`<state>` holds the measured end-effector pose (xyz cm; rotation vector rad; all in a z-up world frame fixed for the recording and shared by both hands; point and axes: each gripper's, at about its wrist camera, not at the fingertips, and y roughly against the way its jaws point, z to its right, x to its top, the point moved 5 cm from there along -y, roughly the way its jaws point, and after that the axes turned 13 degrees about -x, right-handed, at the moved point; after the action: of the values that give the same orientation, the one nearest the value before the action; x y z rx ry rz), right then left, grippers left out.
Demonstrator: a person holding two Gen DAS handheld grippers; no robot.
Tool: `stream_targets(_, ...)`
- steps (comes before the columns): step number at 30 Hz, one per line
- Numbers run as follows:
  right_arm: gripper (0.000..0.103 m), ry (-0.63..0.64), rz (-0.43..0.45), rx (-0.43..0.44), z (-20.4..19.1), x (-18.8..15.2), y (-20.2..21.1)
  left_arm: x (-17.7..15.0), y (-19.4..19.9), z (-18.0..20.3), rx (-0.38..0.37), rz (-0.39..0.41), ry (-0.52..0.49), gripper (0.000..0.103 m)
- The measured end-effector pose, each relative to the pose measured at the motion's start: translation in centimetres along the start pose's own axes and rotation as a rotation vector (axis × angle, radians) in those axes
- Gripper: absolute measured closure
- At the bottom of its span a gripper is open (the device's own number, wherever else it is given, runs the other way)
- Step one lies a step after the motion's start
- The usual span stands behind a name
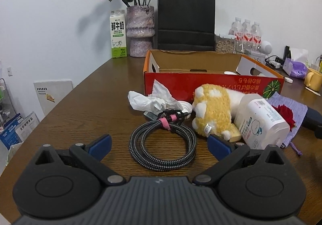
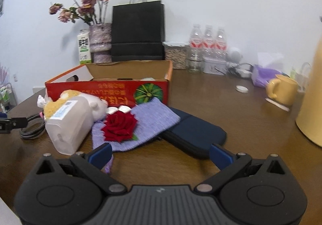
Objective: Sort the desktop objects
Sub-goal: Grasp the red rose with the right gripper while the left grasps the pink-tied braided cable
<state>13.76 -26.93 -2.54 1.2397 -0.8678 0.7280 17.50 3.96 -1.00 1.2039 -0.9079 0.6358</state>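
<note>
The left gripper (image 1: 159,144) hovers with jaws spread wide and empty over the coiled cable (image 1: 162,144) lying on the table (image 1: 96,100). The right gripper (image 2: 160,153), equally wide and empty, faces the purple pouch (image 2: 153,120) and dark case (image 2: 193,134), all before the red box (image 2: 106,89).

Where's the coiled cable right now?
In the left wrist view, the coiled cable lies on the table between the open jaws, in front of the crumpled tissue, left of the plush toy.
</note>
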Motion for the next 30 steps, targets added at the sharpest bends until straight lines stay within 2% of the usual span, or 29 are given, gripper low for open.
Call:
stream_targets(10,0.0,0.072,0.008,0.04,-3.8,1.9,-2.8,0.2,-2.8,-0.6,0.001,-0.059,-0.023,0.0)
stream_targets(18,0.008,0.109,-0.004,0.062,-5.5,2.5,-5.1,-0.1,-4.9,-1.0,-0.005,-0.106,-0.025,0.0)
stream_targets(20,0.015,0.114,-0.012,0.073,-5.7,2.5,-5.6,-0.2,-5.2,-1.1,-0.011,-0.12,-0.019,0.0)
stream_targets(24,0.018,0.114,-0.022,0.096,-6.2,2.5,-6.2,-0.1,-5.6,-1.4,-0.038,-0.135,0.005,0.0)
stream_targets(30,0.045,0.114,-0.033,0.133,-6.6,2.4,-6.2,-0.1,-5.6,-1.2,-0.063,-0.14,-0.006,0.001)
